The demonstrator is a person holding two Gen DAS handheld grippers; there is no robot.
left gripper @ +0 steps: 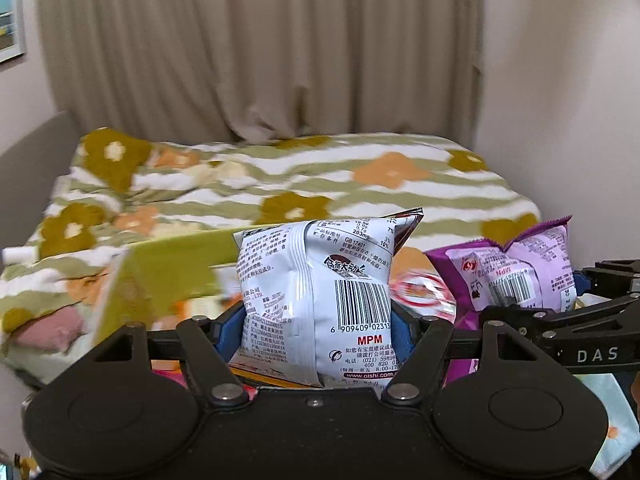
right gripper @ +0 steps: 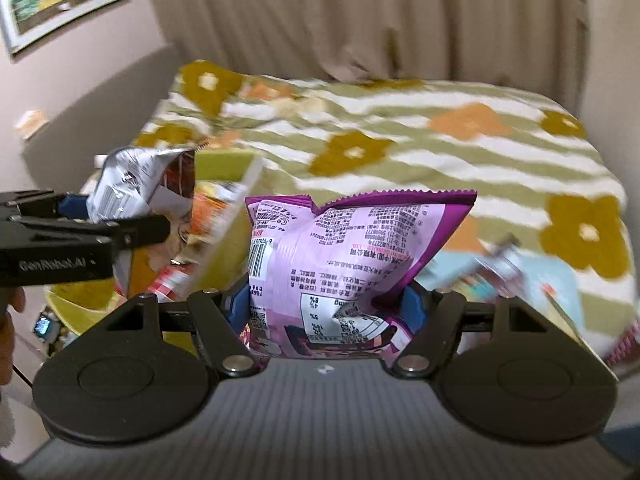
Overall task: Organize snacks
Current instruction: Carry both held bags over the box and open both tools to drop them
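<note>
My left gripper (left gripper: 316, 328) is shut on a white snack bag (left gripper: 320, 280) with a barcode, held upright above a yellow-green box (left gripper: 168, 272). The bag also shows in the right wrist view (right gripper: 136, 188), with the left gripper (right gripper: 76, 204) at the left. My right gripper (right gripper: 326, 306) is shut on a purple snack bag (right gripper: 344, 248), held upside down. This purple bag (left gripper: 520, 272) shows in the left wrist view, to the right of the white one, with the right gripper (left gripper: 580, 288) around it. Both bags are off the bed.
A bed with a green, white and orange flowered cover (left gripper: 320, 176) lies ahead. The yellow-green box (right gripper: 228, 220) holds other snack packs. A light blue box (right gripper: 520, 276) lies to the right on the bed. Curtains (left gripper: 260, 48) and walls stand behind.
</note>
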